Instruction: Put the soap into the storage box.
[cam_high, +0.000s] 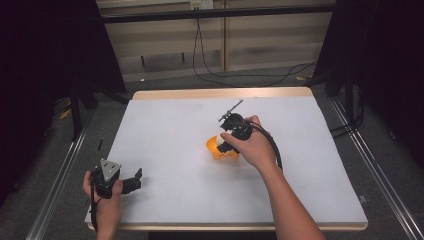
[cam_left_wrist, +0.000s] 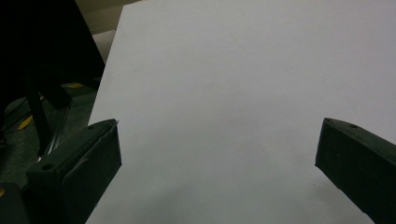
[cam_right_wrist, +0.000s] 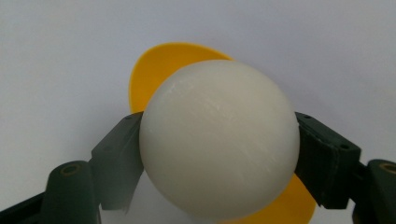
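My right gripper (cam_right_wrist: 218, 140) has its fingers (cam_right_wrist: 116, 161) clamped on a pale cream ball (cam_right_wrist: 218, 140), one pad pressed to each side of it. Behind and below the ball sits an orange bowl (cam_right_wrist: 159, 70), its rim rising above the ball and curving out again beneath it; whether the ball rests inside the bowl or hangs just over it, I cannot tell.

From the high view, the orange bowl (cam_high: 216, 148) lies near the middle of the white surface (cam_high: 165, 130), partly covered by my right hand (cam_high: 252, 145) and right gripper (cam_high: 227, 146). The ball itself is hidden there under the hand, so the grip is clear from my right gripper view alone.

My left gripper (cam_high: 134, 181) rests near the front left corner of the surface, held in my left hand (cam_high: 106, 197), well apart from the bowl. In its own view the left gripper (cam_left_wrist: 217, 154) has its fingers (cam_left_wrist: 84, 168) spread wide apart, with bare white surface (cam_left_wrist: 233, 70) between them.
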